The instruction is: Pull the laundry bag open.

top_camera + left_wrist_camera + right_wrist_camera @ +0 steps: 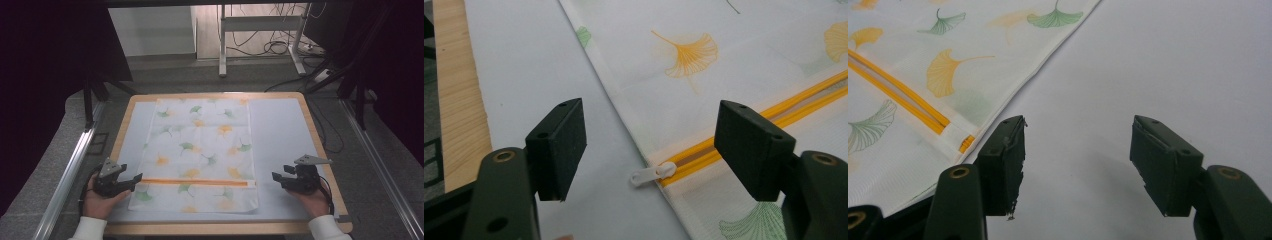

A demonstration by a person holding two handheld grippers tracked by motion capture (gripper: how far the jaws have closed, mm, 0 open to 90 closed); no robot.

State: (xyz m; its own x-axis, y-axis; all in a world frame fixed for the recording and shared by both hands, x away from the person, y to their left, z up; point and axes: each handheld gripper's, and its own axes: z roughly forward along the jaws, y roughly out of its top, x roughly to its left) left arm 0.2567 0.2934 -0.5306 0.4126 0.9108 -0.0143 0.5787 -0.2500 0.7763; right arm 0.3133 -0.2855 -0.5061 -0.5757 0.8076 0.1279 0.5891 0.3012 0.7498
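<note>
A white fabric pouch (200, 152) printed with green and orange ginkgo leaves lies flat on the pale grey mat (280, 135). An orange zipper (195, 182) runs across its near part. The zipper's white pull (653, 174) sits at the left end, lying on the mat just off the cloth edge. My left gripper (134, 180) stands open at the pouch's left edge; in the left gripper view the left gripper (651, 145) has the pull between and below its jaws, untouched. My right gripper (276, 177) is open over bare mat, a little right of the zipper's other end (965, 142).
The mat covers a wooden table top (320, 145) with rounded corners. Metal rails (70, 170) run along both sides of the table. Beyond it are a grey floor, a desk frame (260, 30) and loose cables (280, 47).
</note>
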